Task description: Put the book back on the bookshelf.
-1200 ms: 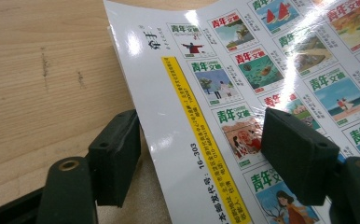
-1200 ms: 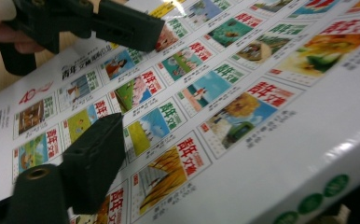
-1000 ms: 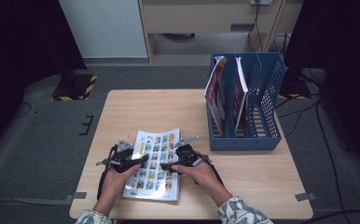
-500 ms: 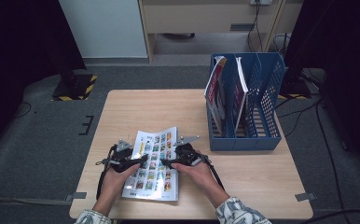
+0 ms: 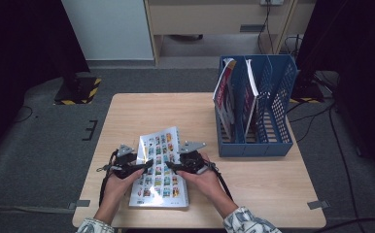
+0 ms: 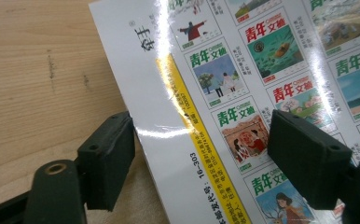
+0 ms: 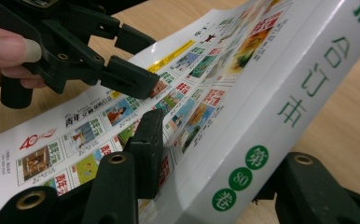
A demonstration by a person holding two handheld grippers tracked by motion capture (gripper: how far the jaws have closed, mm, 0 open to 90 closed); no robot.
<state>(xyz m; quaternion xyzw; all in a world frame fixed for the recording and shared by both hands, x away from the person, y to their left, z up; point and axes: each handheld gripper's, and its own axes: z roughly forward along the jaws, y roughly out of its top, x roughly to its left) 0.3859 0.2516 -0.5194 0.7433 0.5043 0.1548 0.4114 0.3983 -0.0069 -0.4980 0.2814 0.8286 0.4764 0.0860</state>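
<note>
The thick book (image 5: 159, 167) is lying near the front edge of the wooden table (image 5: 253, 172), well apart from the blue file rack (image 5: 255, 112) at the right. The right gripper (image 5: 170, 168) is taking the spine side of the book; its jaws have just been closing, one above the cover and one below the spine, and that side is tilting up. The left gripper (image 5: 147, 165) is keeping its jaws apart over the opposite edge of the book (image 6: 225, 112), one pad on the cover, the other beside the edge.
</note>
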